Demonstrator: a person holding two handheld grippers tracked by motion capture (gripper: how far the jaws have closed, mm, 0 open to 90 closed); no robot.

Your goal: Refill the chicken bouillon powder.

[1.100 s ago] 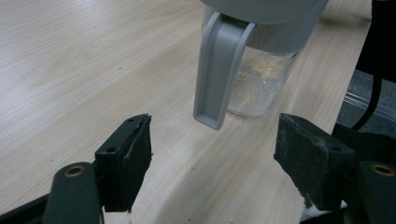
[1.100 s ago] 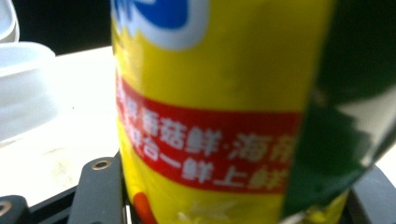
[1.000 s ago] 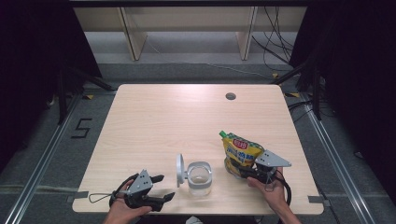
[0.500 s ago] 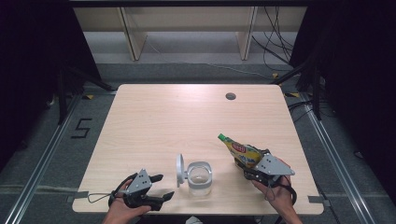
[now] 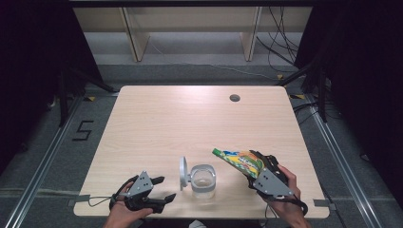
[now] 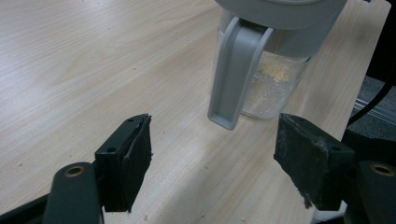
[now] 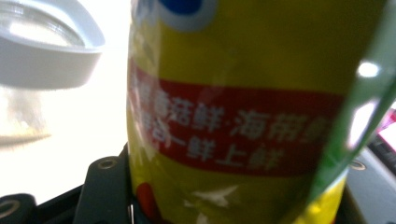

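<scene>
The left tool [image 5: 160, 190] rests low over the near left part of the pale wooden surface [image 5: 190, 118], held in the person's left hand [image 5: 124, 211], and its black jaws stand spread wide with nothing between them. Just ahead of those jaws, to their right in the high view, stands a clear jar [image 5: 203, 179] with a grey rim; its round grey lid [image 5: 182, 173] is swung open and stands upright on the side nearest the left tool. In the left gripper view the jar [image 6: 275, 84] rises beyond the gap between the jaws, a grey clasp [image 6: 236, 77] hangs down its front, and a thin layer of pale crumbs lies at its bottom. To the right of the jar, the right tool [image 5: 254, 167] is held in the person's right hand [image 5: 287, 199] and pinches the lower part of a yellow and green pouch [image 5: 237, 159]. The pouch is tilted, with its top pointing away from the right tool towards the jar, close to the rim but apart from it. In the right gripper view the pouch [image 7: 243, 107], with its red band of white lettering, stands right before the camera, and the jar's grey rim [image 7: 51, 51] shows beyond it at the upper left.
</scene>
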